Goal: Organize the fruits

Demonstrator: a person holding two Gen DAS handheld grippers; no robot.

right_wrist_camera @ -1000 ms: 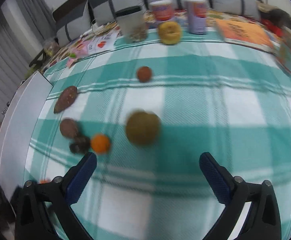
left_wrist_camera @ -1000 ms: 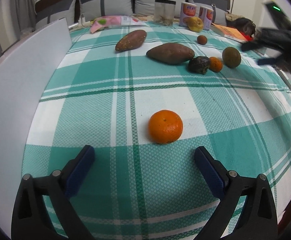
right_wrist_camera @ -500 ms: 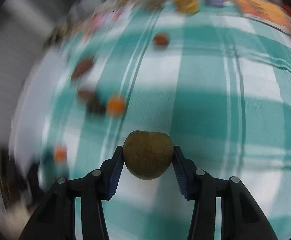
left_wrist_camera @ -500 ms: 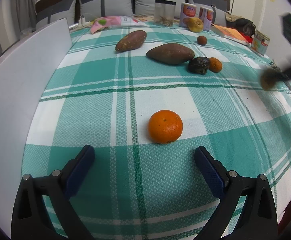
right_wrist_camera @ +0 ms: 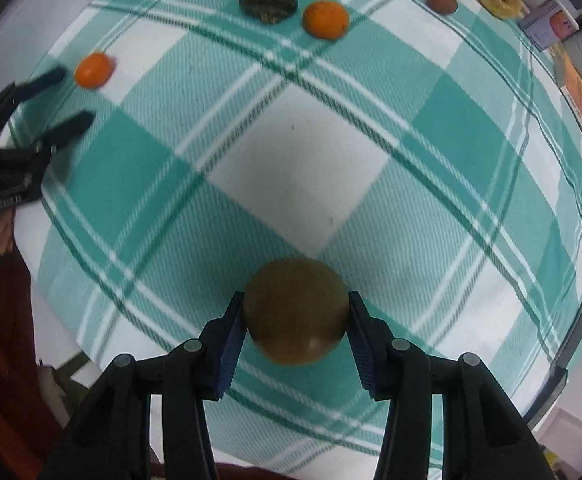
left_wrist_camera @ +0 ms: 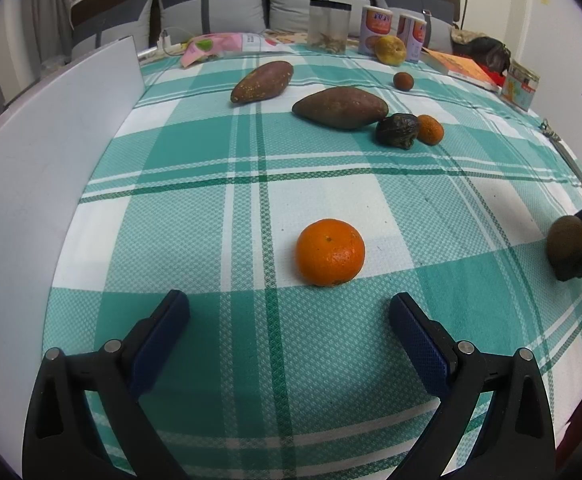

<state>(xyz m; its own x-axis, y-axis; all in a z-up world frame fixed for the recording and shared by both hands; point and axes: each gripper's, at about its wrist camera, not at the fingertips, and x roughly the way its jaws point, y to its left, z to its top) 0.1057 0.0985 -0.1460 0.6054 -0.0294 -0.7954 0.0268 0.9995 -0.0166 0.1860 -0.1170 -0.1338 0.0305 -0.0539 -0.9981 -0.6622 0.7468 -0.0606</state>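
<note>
1. From the left wrist view, the left gripper is hovering low over the checked cloth with its jaws spread wide and gripping nothing. The large orange is sitting on the cloth just ahead of the opening, slightly right of centre. Farther back, two sweet potatoes, a dark wrinkled fruit and a small orange are lying close together. At the right edge, the right gripper is carrying the brown-green fruit just above the cloth.

2. From the right wrist view, the right gripper is looking steeply down, its jaws clenched on the brown-green fruit, both pads pressing its sides at about the widest part. The left gripper is showing at the far left, next to the large orange.

3. To my eye, the step in hand is carrying that fruit to a spot for setting down. The fruit is round and smooth, so I would be keeping the squeeze steady, lowering it until it touches the cloth, then releasing slowly so it is not rolling toward the near edge.

4. Where it belongs I cannot tell; beside the large orange seems likely.
</note>
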